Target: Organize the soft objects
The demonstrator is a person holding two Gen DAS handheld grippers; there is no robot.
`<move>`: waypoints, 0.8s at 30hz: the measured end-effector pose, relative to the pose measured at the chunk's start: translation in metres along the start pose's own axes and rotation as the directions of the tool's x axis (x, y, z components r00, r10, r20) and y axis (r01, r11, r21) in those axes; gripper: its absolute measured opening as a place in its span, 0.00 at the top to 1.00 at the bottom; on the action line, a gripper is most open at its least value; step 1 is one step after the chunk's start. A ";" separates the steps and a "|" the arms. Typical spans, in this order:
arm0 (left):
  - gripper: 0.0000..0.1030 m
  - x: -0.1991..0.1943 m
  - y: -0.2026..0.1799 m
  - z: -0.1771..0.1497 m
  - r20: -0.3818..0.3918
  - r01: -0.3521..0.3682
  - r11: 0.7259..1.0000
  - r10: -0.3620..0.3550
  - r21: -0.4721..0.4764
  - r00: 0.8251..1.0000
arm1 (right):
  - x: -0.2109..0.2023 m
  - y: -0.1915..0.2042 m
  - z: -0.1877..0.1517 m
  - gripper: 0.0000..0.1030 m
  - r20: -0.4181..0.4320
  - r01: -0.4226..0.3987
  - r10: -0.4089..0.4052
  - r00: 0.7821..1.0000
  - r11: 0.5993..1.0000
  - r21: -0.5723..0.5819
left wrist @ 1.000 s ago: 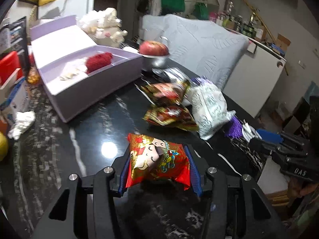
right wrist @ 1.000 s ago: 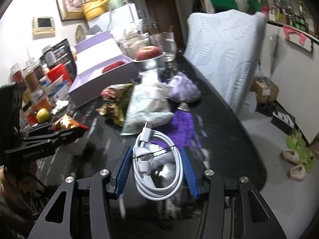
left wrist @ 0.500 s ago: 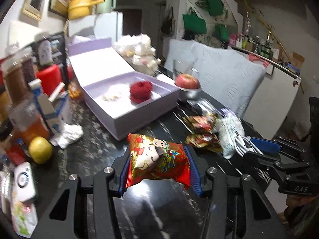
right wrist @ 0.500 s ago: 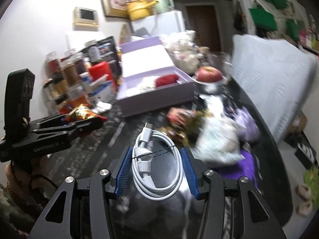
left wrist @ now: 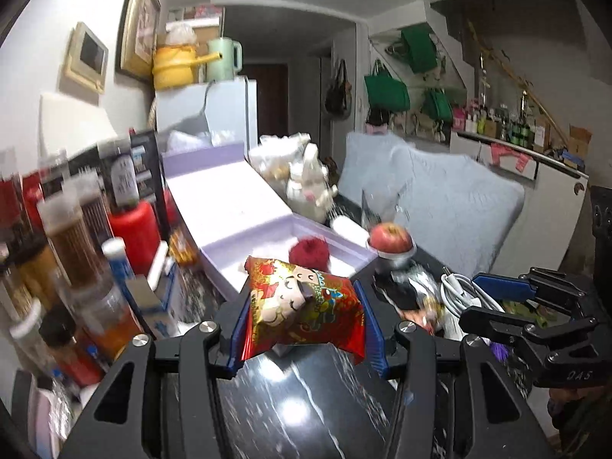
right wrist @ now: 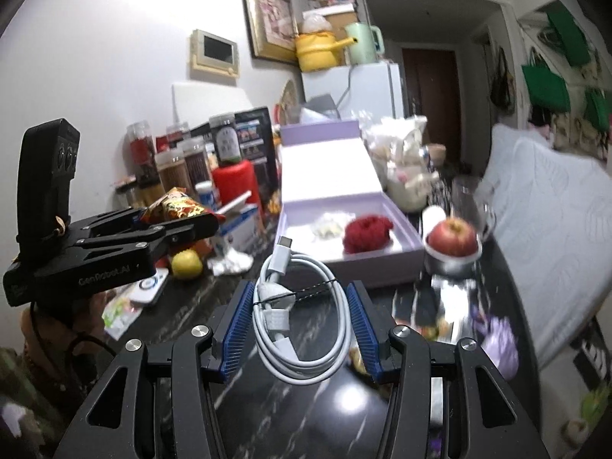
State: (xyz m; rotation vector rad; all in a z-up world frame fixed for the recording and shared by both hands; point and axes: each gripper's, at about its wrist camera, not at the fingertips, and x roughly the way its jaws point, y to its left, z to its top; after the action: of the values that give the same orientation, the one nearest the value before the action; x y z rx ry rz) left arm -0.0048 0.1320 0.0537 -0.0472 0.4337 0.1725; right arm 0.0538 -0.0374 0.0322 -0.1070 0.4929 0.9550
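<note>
Two wrist views over a dark, white-veined marble table (right wrist: 306, 413).

Left gripper (left wrist: 304, 319): the jaws stand narrowly apart and are clamped on a crinkled red foil snack packet printed with a cartoon face (left wrist: 302, 308). The blue ribbed pads (left wrist: 237, 329) press its two sides, and the packet hangs clear of the table. In the right wrist view the same gripper (right wrist: 191, 225) appears at 9 o'clock, side on, with the packet (right wrist: 174, 204) projecting above its fingers.

Right gripper (right wrist: 302, 325): the jaws are set at a similarly narrow gap and are closed on a coiled white charging cable bound with a black twist tie (right wrist: 302, 325). Its connector end points toward 12 o'clock. In the left wrist view this gripper (left wrist: 493, 298) lies at 3 o'clock with the cable (left wrist: 459, 294) between its fingers.

Background: an open lilac cardboard box with its lid tipped back (right wrist: 382, 271) sits at 12 o'clock from both grippers. It holds a red ball of fluffy yarn (right wrist: 367, 233) and a small pale object, perhaps tissue, too blurred to identify. Just beside the box at 2 o'clock, a red apple (right wrist: 453, 235) rests in a small metal bowl (right wrist: 451, 262). Jars and bottles (left wrist: 72, 244) crowd the 9 o'clock edge, and a pale grey quilted cushion (left wrist: 440, 199) stands at 2 o'clock.
</note>
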 end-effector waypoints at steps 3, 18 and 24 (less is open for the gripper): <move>0.52 0.001 0.005 0.018 0.042 -0.016 1.000 0.016 0.013 0.999 | 0.001 0.000 0.016 0.52 0.028 -0.005 0.005 1.000 1.000 -0.016; 0.52 0.037 0.017 0.088 0.186 -0.064 0.997 0.056 0.039 0.981 | 0.036 -0.014 0.108 0.52 0.121 0.076 -0.067 0.990 0.994 -0.077; 0.52 0.067 0.031 0.108 0.201 -0.084 0.996 0.075 0.033 0.977 | 0.070 -0.022 0.139 0.52 0.127 0.079 -0.069 0.989 0.994 -0.080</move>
State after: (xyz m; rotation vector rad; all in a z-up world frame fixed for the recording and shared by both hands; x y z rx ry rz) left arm 0.0948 0.1818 0.1232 0.0280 0.2381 0.2448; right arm 0.1544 0.0447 0.1213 -0.1403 0.3313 0.9039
